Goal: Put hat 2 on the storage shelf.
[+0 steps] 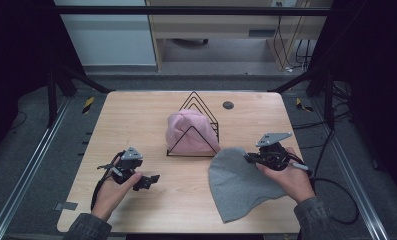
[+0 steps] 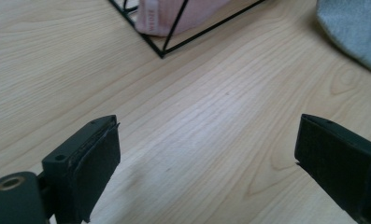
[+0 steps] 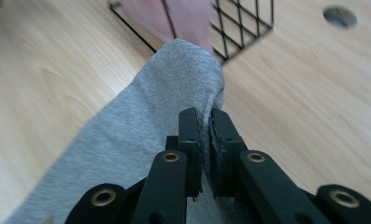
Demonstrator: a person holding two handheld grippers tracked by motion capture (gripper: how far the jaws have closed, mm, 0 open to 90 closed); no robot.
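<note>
Right hand-held gripper (image 3: 205,122): jaws pinched tight on an edge of the grey beanie (image 3: 141,135), fabric squeezed between the two black pads and bunched up just ahead of them. Seen from the high view, same right hand-held gripper (image 1: 248,158) gripped at the beanie's (image 1: 238,182) upper right edge, that corner lifted slightly, the rest of the cloth spread flat on the table (image 1: 136,115) toward the person's side. Just beyond the pinched fold, a black wire rack (image 3: 241,23) with a pink hat (image 3: 183,18) tucked inside; in the high view the rack (image 1: 193,127) standing near the table's middle, the pink hat (image 1: 188,131) resting within its triangular frames, beanie's top edge just beside the rack's base. Farther off to the gripper's right, a dark round hole (image 3: 340,17) in the tabletop.

Left hand-held gripper (image 2: 206,158): jaws spread wide, nothing between them, bare wood below. From above, left hand-held gripper (image 1: 148,181) low over the table, well apart from the beanie, pointed toward it.
</note>
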